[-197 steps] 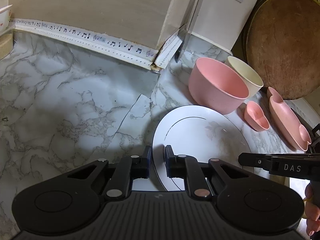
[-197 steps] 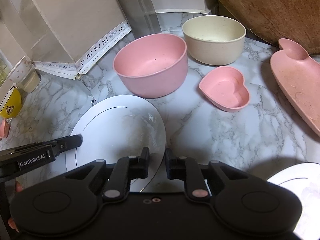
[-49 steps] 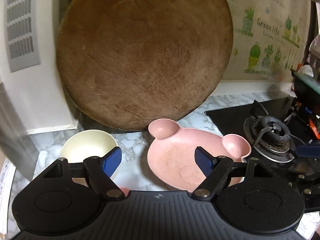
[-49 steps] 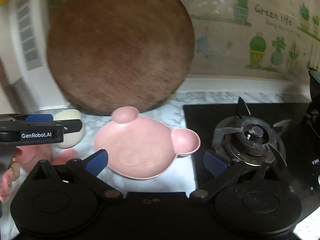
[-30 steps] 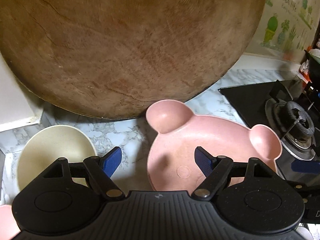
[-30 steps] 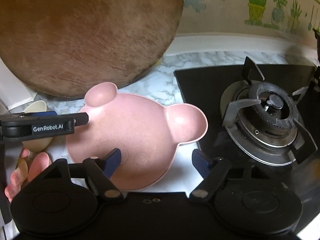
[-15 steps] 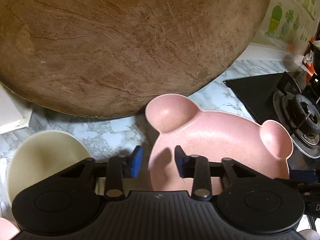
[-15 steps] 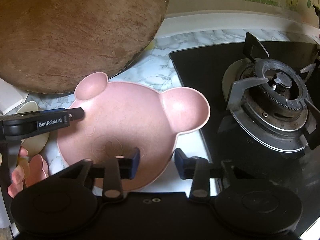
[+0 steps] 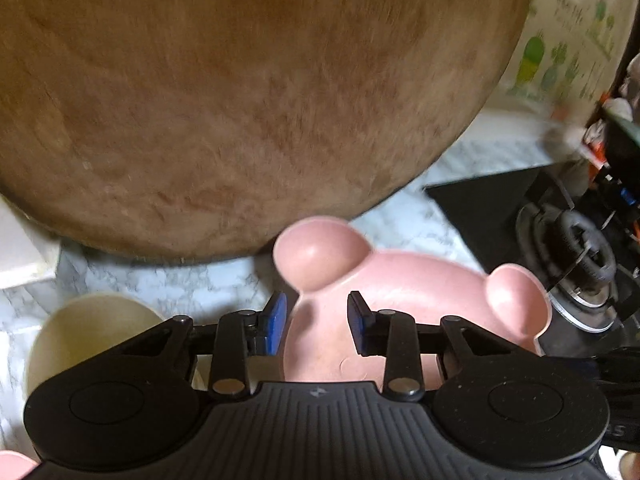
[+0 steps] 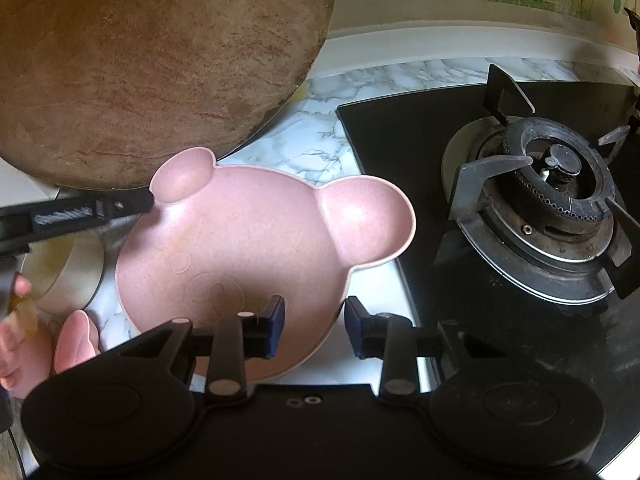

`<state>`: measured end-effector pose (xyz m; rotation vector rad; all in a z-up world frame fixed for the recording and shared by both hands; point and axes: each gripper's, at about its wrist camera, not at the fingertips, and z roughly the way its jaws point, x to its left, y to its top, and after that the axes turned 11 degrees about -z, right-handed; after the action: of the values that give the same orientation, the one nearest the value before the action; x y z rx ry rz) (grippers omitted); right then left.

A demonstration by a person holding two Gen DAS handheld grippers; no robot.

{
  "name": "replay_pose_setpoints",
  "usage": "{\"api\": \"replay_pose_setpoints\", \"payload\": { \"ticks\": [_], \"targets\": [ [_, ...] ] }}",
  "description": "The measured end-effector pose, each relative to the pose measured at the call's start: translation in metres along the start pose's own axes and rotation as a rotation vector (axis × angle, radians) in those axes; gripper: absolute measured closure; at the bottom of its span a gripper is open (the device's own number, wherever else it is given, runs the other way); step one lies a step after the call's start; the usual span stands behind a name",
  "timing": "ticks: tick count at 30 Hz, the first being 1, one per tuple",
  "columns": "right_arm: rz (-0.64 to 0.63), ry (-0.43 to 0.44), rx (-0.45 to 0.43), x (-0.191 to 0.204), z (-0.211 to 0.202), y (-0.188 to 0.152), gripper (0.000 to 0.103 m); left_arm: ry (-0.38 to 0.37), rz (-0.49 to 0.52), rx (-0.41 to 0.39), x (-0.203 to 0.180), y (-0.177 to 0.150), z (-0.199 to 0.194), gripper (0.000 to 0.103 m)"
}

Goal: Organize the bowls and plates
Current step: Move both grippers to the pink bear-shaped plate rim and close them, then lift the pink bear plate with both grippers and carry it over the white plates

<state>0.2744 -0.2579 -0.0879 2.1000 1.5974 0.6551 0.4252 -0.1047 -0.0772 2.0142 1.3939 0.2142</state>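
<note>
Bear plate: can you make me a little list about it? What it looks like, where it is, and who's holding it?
plate: pink, bear-shaped, two round ears, empty
place: marble counter, between the cream bowl and the stove
behind it: big round wooden board
left gripper: shut on the rim by one ear
right gripper: shut on the near rim, on the stove side

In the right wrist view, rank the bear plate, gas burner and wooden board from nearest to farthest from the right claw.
1. Bear plate: its near rim sits between the right claw's fingers.
2. Gas burner: to the right, on the black hob.
3. Wooden board: upper left, leaning behind the plate.
</note>
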Motion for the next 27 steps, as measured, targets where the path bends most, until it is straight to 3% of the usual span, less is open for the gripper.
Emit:
{"api": "replay_pose_setpoints", "payload": {
  "ticks": [8, 11, 18, 27],
  "targets": [
    [-0.018, 0.001, 0.008, 0.002, 0.002, 0.000, 0.071, 0.072, 0.016, 0.039, 0.000, -0.007, 0.016, 0.078],
    [-0.024, -0.002, 0.009, 0.001, 0.002, 0.000, 0.075, 0.093, 0.012, 0.041, 0.000, -0.006, 0.018, 0.087],
    [-0.035, -0.004, 0.014, -0.003, 0.000, -0.002, 0.089, 0.070, -0.040, 0.050, 0.008, -0.006, 0.010, 0.090],
    [-0.064, 0.007, -0.005, -0.007, -0.016, -0.008, 0.091, 0.042, -0.039, 0.002, 0.000, -0.013, -0.020, 0.090]
  ]
}}
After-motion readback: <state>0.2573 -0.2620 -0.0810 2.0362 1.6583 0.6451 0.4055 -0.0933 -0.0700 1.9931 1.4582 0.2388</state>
